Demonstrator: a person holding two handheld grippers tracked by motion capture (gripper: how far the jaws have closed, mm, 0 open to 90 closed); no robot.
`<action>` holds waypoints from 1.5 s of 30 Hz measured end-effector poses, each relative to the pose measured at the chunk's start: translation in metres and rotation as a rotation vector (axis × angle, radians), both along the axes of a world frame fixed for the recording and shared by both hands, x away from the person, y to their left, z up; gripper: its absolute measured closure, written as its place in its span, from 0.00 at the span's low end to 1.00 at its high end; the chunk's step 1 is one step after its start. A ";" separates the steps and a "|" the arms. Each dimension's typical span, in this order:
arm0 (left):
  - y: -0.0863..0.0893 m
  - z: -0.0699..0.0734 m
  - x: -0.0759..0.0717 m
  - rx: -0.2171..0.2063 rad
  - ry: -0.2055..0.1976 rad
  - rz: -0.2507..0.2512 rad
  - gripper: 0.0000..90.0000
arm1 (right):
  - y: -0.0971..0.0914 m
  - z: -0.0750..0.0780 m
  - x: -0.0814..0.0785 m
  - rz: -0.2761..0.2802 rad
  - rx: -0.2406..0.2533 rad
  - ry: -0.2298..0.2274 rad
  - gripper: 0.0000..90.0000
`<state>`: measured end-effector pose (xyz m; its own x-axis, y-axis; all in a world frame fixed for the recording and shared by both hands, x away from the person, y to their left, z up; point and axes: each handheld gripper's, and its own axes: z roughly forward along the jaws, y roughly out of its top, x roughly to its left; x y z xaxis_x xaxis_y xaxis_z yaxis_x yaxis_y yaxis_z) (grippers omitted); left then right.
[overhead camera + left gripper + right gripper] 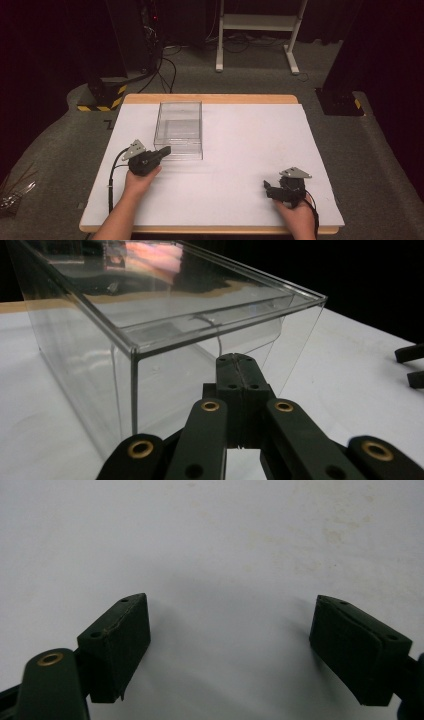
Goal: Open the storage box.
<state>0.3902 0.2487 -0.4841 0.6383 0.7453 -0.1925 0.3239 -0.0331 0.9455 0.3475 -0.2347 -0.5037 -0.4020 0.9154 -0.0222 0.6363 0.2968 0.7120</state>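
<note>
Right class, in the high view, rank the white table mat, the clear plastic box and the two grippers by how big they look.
1. White table mat
2. Clear plastic box
3. Left gripper and right gripper: they look alike, so no ranking.

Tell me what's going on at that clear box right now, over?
Left gripper shut, tips at the clear box's near wall. Right gripper open over bare white table. Nothing in the way.

The box (179, 129) stands on the table (240, 145), toward its far left. The left gripper (162, 151) sits just before the box's near wall, at its left corner. The right gripper (268, 189) lies well right of the box, near the table's front edge.
</note>
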 end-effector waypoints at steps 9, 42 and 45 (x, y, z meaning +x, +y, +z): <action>0.004 0.002 0.000 -0.032 0.016 0.010 0.76 | 0.000 0.000 0.000 0.000 0.002 -0.002 0.18; 0.004 -0.006 0.017 -0.074 0.011 -0.111 0.90 | 0.000 0.000 0.000 0.000 -0.001 -0.003 0.18; 0.004 -0.005 0.014 -0.067 0.013 -0.117 0.90 | 0.000 0.000 0.000 0.000 -0.001 -0.002 0.18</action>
<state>0.4046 0.2528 -0.4891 0.7171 0.6514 -0.2479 0.3337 -0.0086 0.9427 0.3474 -0.2347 -0.5038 -0.4023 0.9152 -0.0236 0.6348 0.2974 0.7132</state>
